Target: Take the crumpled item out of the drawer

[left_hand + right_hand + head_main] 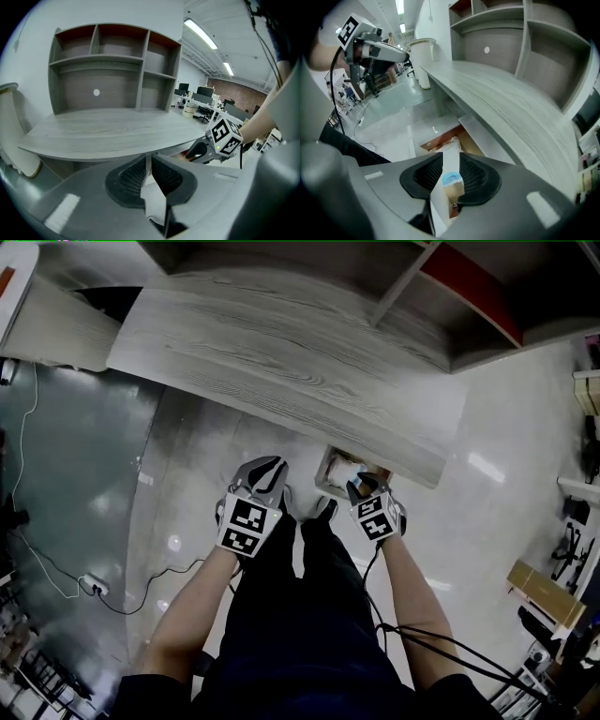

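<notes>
Hovering my right claw (451, 160), released and empty, over the open drawer (324, 476) under the desk (281, 343) edge, right of centre in the head view. The pale crumpled item (449, 140) lies inside. It is probably light, soft and springy, so I'd pinch a raised fold gently. My left claw (148, 166) is all but clenched, empty.

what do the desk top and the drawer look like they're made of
Desk top: probably grey wood-grain laminate with a matte finish; even, printed-looking streaks run along it, with little glare. Drawer: the inner wall looks like brown wood or board, seemingly unpainted; which one can't be told.
</notes>
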`<state>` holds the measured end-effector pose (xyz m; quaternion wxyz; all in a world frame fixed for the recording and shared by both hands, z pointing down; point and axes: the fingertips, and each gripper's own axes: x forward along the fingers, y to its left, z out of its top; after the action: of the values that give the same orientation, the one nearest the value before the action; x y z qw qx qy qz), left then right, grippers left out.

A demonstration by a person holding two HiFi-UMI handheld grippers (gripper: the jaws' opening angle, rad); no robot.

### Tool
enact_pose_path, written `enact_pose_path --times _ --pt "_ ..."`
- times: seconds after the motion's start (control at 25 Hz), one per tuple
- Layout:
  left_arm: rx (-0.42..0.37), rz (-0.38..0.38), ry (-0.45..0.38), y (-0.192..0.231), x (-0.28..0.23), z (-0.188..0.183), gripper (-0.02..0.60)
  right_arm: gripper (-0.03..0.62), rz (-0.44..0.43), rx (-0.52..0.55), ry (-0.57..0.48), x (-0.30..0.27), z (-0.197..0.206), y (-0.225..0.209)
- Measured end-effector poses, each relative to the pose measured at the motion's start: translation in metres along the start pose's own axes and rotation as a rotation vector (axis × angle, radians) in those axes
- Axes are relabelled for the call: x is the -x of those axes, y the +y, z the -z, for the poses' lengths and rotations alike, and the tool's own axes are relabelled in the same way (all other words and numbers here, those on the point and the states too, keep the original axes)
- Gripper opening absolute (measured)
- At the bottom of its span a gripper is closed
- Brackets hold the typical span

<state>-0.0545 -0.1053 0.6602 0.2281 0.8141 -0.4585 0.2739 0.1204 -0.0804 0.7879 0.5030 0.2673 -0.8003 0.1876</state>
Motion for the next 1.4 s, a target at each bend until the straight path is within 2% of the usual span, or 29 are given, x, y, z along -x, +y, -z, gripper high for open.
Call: enact_pose_path --times 0.24,0.52,0.72,0.96,1.16,1.4 --pt "0.042 -0.029 0.041 0.009 0.007 0.028 0.021 0.124 -0.009 0.023 0.097 -0.03 0.017 -0.005" --pt "0.094 -0.058 0.065 0.022 0.013 0.046 0.037 0.152 -0.027 0.134 0.204 -0.062 0.029 0.003" --pt "0.135 -0.073 0.077 0.029 0.017 0.055 0.037 0.146 -0.04 0.122 0.25 -0.077 0.038 0.004" --pt "0.152 -0.079 0.086 0.033 0.019 0.058 0.037 0.096 -0.029 0.139 0.25 -0.076 0.034 0.005" --pt "0.154 -0.074 0.08 0.029 0.013 0.049 0.037 0.027 -0.02 0.126 0.213 -0.07 0.029 0.007" --pt "0.134 -0.065 0.077 0.022 0.01 0.042 0.037 0.014 0.005 0.103 0.144 -0.055 0.018 0.007"
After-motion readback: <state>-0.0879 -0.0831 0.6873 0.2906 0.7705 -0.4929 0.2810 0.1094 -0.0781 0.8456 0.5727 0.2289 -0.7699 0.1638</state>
